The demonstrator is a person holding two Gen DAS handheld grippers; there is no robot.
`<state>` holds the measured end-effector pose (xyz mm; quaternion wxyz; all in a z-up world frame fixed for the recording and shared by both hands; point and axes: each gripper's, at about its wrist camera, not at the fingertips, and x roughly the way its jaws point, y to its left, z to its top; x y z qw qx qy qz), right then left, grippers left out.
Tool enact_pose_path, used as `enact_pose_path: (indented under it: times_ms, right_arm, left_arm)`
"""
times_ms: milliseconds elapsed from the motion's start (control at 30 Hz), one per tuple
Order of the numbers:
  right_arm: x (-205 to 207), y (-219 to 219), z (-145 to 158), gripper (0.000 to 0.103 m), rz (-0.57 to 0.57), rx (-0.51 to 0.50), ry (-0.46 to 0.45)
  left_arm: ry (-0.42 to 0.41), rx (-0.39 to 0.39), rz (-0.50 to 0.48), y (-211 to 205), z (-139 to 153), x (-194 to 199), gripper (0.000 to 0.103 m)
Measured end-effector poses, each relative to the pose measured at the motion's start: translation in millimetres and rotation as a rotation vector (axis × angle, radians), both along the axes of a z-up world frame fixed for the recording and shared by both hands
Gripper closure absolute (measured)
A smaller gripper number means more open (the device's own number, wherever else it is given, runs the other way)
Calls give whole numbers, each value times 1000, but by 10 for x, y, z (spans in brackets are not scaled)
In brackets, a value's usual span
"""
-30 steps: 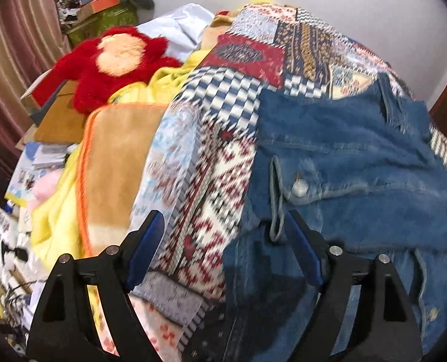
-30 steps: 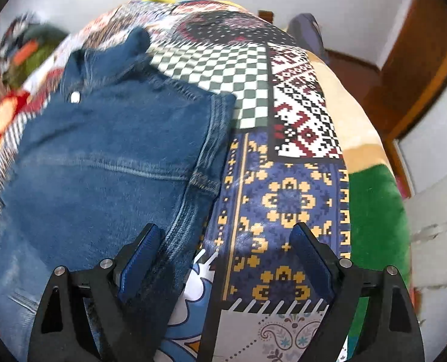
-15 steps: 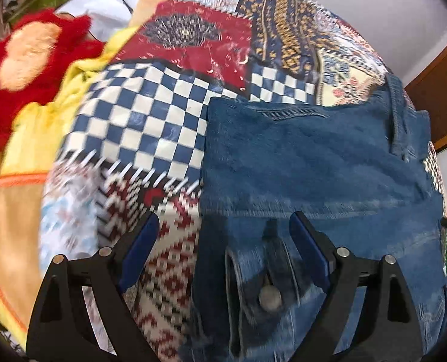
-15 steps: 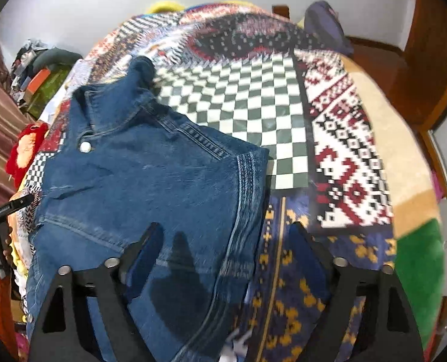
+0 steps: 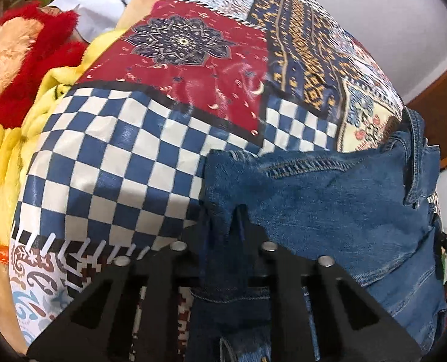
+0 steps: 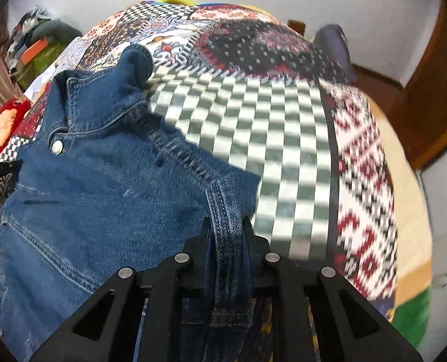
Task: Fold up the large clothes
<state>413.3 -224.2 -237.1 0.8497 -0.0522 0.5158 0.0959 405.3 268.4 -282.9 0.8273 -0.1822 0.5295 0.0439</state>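
Observation:
A blue denim jacket (image 5: 329,208) lies on a patchwork bedspread (image 5: 127,163). In the left wrist view my left gripper (image 5: 223,226) is shut on the jacket's left shoulder corner, the denim bunched between the fingers. In the right wrist view the jacket (image 6: 96,187) shows its collar and a metal button (image 6: 57,146) at upper left. My right gripper (image 6: 225,232) is shut on the jacket's right shoulder edge, a stitched seam strip running between the fingers.
A red plush toy (image 5: 15,57) and yellow blanket (image 5: 3,157) lie left of the bedspread. A white cloth (image 5: 99,3) lies behind them. Wooden furniture (image 6: 428,102) stands at the right. A pile of items (image 6: 39,45) sits far left.
Both grippers moved forward along the jacket and went from open to shut, each pinching a shoulder corner of the denim.

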Motion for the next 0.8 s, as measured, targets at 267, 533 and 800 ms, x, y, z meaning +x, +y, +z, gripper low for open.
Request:
enact_pose_path:
  times_ms: [267,533,800]
  right_arm:
    - [601,214,197,90,78,-92,-81]
    - [1058,418,-32,88,134,-206,-108]
    - [1085,9,-29,32,42,-216,-96]
  left_arm:
    - [24,204,28,-74,88,-3,92]
    - [33,238,42,13,47,-10,90]
    - [35,284,39,-54,28,-28,90]
